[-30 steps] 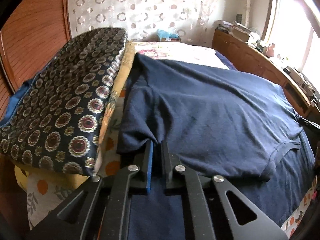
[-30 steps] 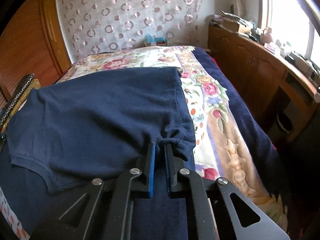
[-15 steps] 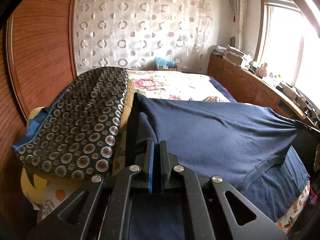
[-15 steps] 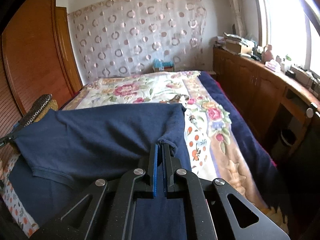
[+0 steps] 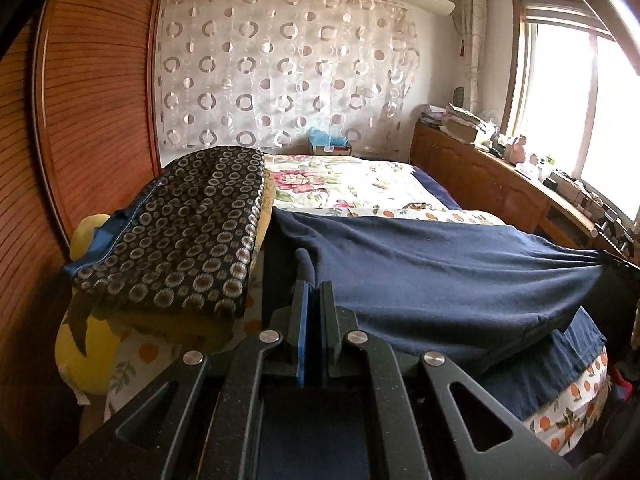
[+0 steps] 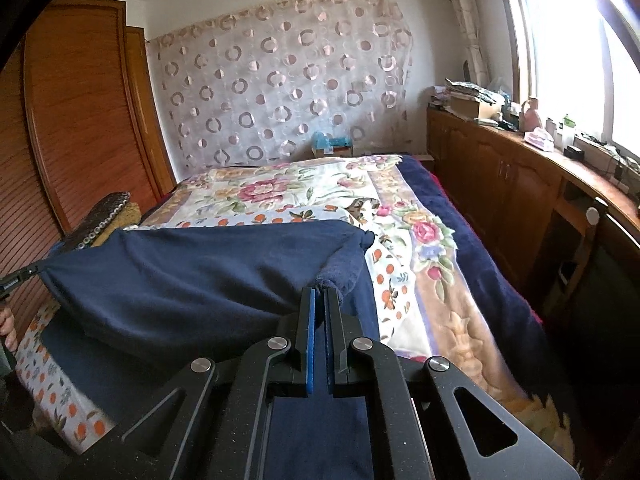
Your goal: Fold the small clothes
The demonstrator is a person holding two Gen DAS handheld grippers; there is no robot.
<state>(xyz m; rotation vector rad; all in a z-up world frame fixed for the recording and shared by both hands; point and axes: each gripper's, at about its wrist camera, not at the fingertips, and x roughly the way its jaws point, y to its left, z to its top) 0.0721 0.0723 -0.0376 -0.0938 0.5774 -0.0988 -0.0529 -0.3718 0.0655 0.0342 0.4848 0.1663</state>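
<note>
A navy blue shirt hangs stretched in the air between both grippers, above the bed. My left gripper is shut on a bunched corner of the shirt, which pokes up above the fingertips. In the right wrist view the same shirt spreads to the left, and my right gripper is shut on its other bunched corner. The right gripper's tip shows at the far right of the left wrist view, the left gripper's tip at the far left of the right wrist view. The shirt's lower part drapes onto the bed's near edge.
A folded dark circle-patterned cloth lies on a yellow pillow at the left. The floral bedspread lies beyond the shirt. Wooden wardrobe doors stand left, a cluttered wooden cabinet under the window right.
Both grippers have risen and pulled back with the shirt's corners; the shirt came off the bed and now hangs taut between them. The views tilted up toward the far wall.
</note>
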